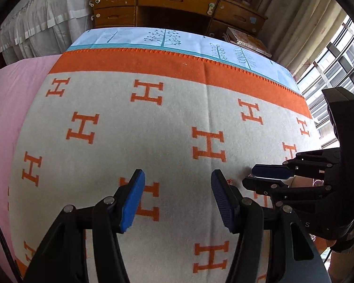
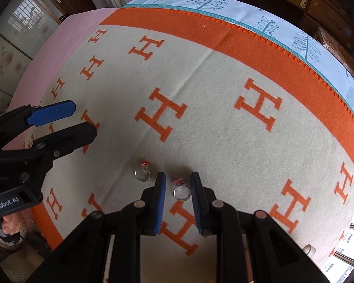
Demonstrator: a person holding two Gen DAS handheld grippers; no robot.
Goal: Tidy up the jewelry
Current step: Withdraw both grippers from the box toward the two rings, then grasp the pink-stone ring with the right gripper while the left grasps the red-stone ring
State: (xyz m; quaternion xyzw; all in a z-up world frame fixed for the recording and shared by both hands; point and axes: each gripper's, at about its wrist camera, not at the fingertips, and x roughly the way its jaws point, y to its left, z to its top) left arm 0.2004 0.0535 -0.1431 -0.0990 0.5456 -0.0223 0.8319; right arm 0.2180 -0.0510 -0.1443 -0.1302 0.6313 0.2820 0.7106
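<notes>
Two rings lie on the grey blanket with orange H letters (image 2: 200,122). A silver ring with a pink stone (image 2: 181,190) lies between the fingertips of my right gripper (image 2: 179,184), whose jaws are open and stand on either side of it without touching. A silver ring with a red stone (image 2: 142,172) lies just left of the right gripper. My left gripper (image 1: 177,188) is open and empty above the blanket; it also shows at the left of the right wrist view (image 2: 77,120). The right gripper shows at the right of the left wrist view (image 1: 264,176).
The blanket covers a bed with a pink sheet (image 1: 9,108) on the left and a light blue printed sheet (image 1: 167,39) at the far end. A wooden desk with drawers (image 1: 172,7) stands beyond the bed. Windows (image 1: 339,70) are at the right.
</notes>
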